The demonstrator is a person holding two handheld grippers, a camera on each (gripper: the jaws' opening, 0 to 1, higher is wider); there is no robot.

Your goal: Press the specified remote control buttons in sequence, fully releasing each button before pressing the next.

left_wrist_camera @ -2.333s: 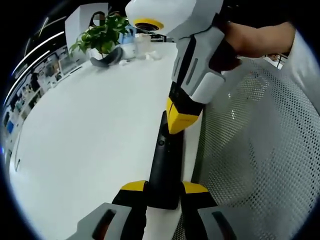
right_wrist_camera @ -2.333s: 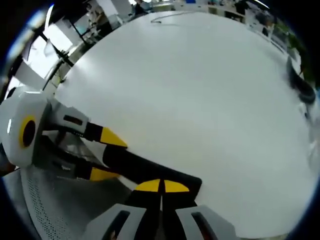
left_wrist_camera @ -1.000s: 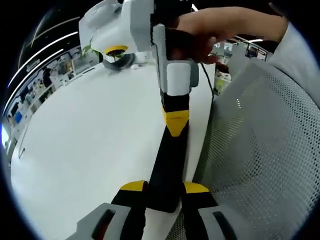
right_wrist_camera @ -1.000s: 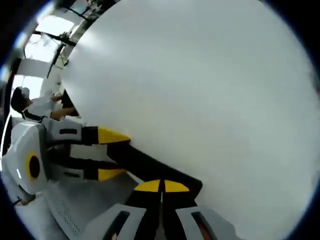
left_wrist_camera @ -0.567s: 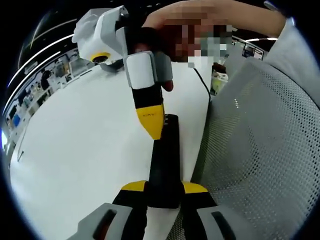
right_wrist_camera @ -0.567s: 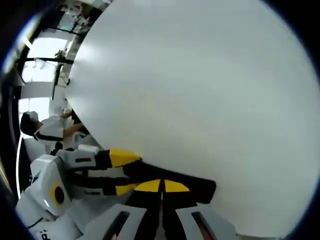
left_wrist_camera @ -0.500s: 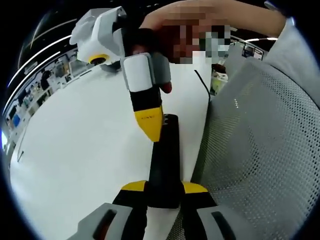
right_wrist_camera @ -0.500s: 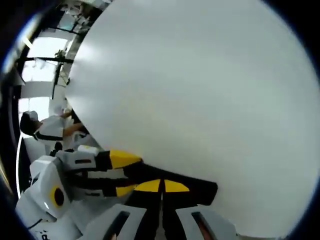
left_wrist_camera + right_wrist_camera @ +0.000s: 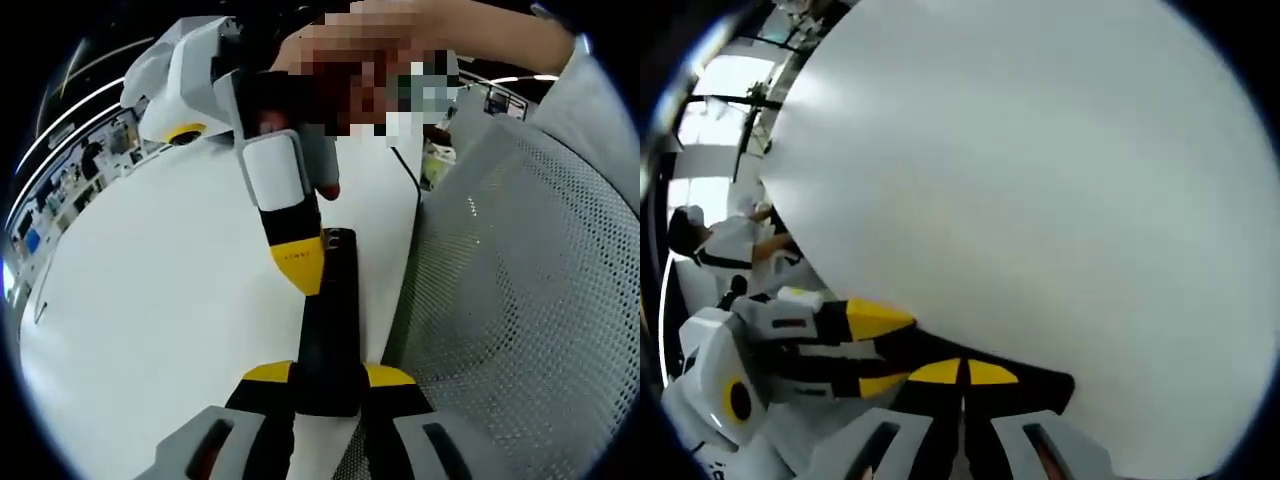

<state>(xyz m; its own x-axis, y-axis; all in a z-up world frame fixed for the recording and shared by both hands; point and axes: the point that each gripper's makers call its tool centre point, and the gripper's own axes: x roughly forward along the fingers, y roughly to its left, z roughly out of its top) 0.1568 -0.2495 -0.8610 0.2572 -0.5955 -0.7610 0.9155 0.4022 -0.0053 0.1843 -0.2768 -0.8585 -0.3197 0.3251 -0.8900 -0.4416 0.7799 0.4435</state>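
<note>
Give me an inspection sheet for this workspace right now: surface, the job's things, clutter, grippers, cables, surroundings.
Surface: white table, mostly bare.
Job's things: black remote control lying along the table's edge, its near end between the left gripper's jaws.
Clutter: nothing seen near the remote.
Grippers: left gripper shut on the remote's near end; right gripper shut, yellow tip down on the remote's top face.
Cables: thin dark cable on the table's far side.
Surroundings: white mesh chair back beside the table; shelving in the background; a seated person beyond the table.
</note>
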